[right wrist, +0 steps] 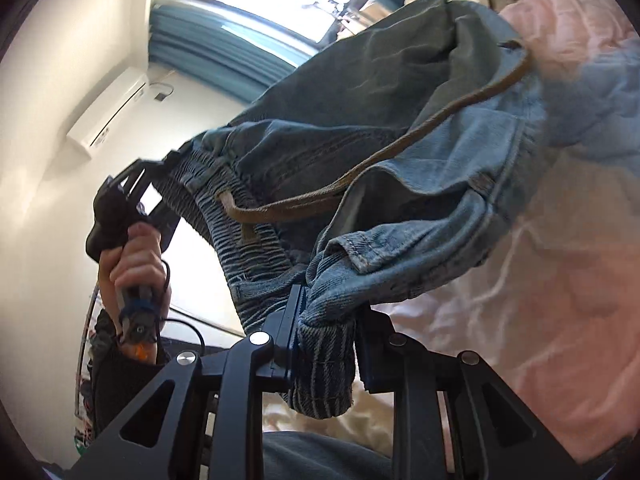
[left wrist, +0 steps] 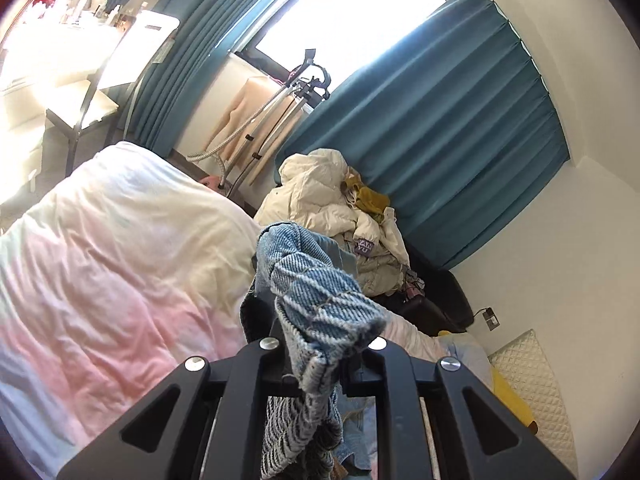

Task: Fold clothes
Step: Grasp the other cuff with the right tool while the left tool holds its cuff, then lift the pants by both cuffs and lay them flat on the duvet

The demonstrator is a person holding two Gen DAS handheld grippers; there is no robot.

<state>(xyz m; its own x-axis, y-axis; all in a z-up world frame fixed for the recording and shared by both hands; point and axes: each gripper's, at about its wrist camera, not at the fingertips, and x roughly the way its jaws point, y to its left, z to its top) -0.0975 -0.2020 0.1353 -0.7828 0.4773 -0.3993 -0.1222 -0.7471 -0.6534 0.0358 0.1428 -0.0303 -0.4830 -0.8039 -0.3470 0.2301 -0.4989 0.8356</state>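
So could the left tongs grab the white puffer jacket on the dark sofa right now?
Probably not: the left tongs are already clamped on the blue denim jeans, which hang across their view of the white puffer jacket.

– What's under the jaws here?
– A bed [left wrist: 120, 248], covered by a rumpled quilt [right wrist: 560, 320] in white and pink, spreading left of the left jaws and below them.
– Beyond the jaws?
– A dark sofa [left wrist: 452, 300], piled with a cream padded jacket [left wrist: 316, 196] and a mustard garment [left wrist: 370, 198].
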